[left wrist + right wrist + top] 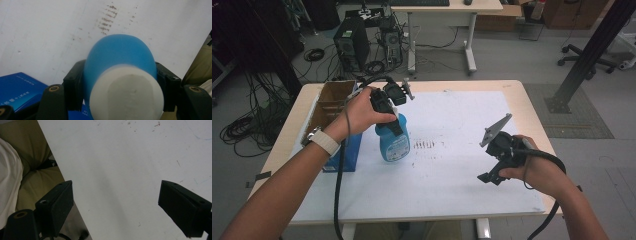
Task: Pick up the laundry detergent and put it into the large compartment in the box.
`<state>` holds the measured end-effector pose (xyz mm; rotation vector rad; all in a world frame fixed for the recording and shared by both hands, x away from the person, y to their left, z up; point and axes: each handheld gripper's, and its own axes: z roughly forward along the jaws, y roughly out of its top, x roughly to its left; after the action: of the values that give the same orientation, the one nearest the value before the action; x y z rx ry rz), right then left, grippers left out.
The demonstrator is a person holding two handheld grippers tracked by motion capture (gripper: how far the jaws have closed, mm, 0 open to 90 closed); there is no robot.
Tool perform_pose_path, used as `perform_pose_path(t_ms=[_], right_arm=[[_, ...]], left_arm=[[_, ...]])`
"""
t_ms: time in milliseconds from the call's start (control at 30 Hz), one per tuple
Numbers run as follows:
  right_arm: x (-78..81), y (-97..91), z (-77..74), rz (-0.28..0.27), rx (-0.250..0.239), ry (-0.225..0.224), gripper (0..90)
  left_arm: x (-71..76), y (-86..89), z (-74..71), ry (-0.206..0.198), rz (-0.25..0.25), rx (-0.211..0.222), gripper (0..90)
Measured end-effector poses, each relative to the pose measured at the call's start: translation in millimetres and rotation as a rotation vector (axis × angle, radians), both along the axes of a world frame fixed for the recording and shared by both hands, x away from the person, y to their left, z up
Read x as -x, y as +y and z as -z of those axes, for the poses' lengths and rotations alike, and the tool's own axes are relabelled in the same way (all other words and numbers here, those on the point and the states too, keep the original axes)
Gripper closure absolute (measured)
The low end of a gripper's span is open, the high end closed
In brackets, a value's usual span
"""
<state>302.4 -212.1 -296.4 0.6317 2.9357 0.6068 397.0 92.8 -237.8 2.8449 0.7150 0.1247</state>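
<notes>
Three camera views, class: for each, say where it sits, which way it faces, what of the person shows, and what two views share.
High view: above the table, looking forward and down; forearms, left gripper, right gripper.
Left gripper view: on that gripper, looking down; jaws clamp the blue bottle.
Right gripper view: looking down at the white sheet; open jaws, the person's lap.
Shared: high and left gripper views show the bottle and blue box.

Under my right claw (116, 202) the white sheet (462, 170) lies bare. Beside my left claw (393, 111), the blue box (343, 152) and cardboard box (332, 102) block passage.
</notes>
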Motion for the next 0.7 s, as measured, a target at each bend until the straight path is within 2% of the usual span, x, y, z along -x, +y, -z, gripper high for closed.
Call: perform_pose_path(t_ms=[200,567,700], right_arm=[[0.8,0.1,-1.6,-0.002,-0.001,-0.005,13.1],[1.7,2.2,-3.0,-0.013,-0.004,-0.012,13.1],[1.8,3.0,-4.0,-0.015,-0.006,-0.013,13.1]], left_arm=[[2.8,0.9,-8.2,-0.005,-0.016,0.001,37.2],[7.5,5.7,-26.4,-0.017,-0.093,-0.003,37.3],[8.6,7.2,-31.0,-0.023,-0.102,0.000,37.3]])
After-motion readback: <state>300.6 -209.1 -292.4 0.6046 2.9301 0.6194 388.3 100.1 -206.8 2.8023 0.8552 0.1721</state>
